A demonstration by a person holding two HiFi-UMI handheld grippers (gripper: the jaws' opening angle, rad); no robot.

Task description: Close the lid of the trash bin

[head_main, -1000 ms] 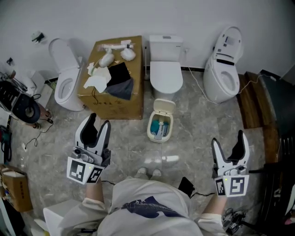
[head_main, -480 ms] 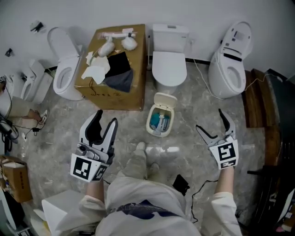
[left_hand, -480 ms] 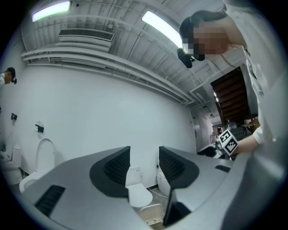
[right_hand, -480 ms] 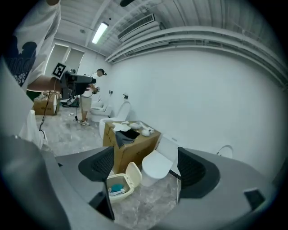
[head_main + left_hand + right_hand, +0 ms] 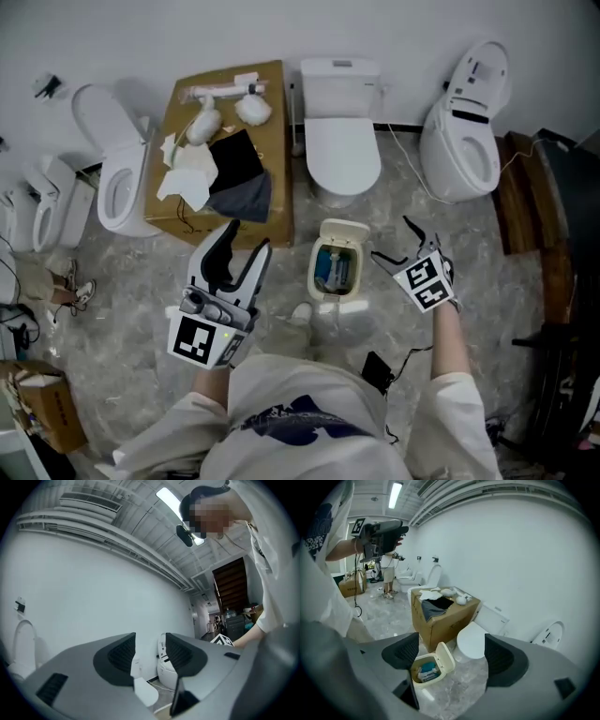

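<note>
A small cream trash bin (image 5: 337, 272) stands on the marble floor in front of the middle toilet. Its lid (image 5: 343, 232) is tipped up at the back, and blue and white rubbish shows inside. My right gripper (image 5: 392, 240) hangs just right of the bin, tilted down toward it, jaws wide open and empty. In the right gripper view, the bin (image 5: 423, 672) and raised lid (image 5: 446, 657) sit between the jaws of the right gripper (image 5: 452, 654). My left gripper (image 5: 246, 240) is open and empty left of the bin, pointing level; from the left gripper (image 5: 151, 653) only wall and toilets show.
A cardboard box (image 5: 225, 159) with cloths and paper stands behind and left of the bin. Toilets stand at the left (image 5: 112, 178), middle (image 5: 342, 141) and right (image 5: 464, 131). Dark wooden furniture (image 5: 525, 197) lines the right side. A black device (image 5: 378, 371) lies by my feet.
Both grippers have moved forward toward the bin. The right one swung in from the far right, tipped downward and spread its jaws; the left one came up beside the box.
</note>
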